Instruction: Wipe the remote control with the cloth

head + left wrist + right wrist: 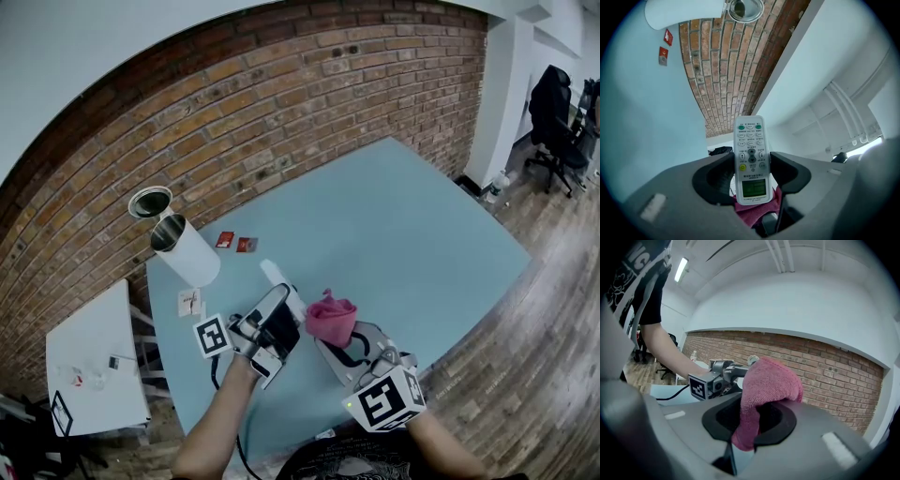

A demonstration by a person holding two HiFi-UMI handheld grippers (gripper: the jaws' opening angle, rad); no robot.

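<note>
My left gripper (274, 319) is shut on a white remote control (276, 276), held above the blue table (403, 234). In the left gripper view the remote (750, 150) stands upright between the jaws of that gripper (750, 164), buttons and small green screen facing the camera. A pink cloth (330, 319) is bunched in my right gripper (339, 345), just right of the remote. The right gripper view shows the cloth (768, 387) draped over the jaws of the right gripper (757, 420), with the left gripper (717, 378) close behind it. A bit of the cloth (752, 213) shows under the remote.
A white cylinder tin (185, 249) with its lid (150, 201) open stands at the table's far left. Two red cards (235, 242) and a small paper (189, 302) lie near it. A small white side table (94, 361) is left of the table. A brick wall (281, 103) runs behind.
</note>
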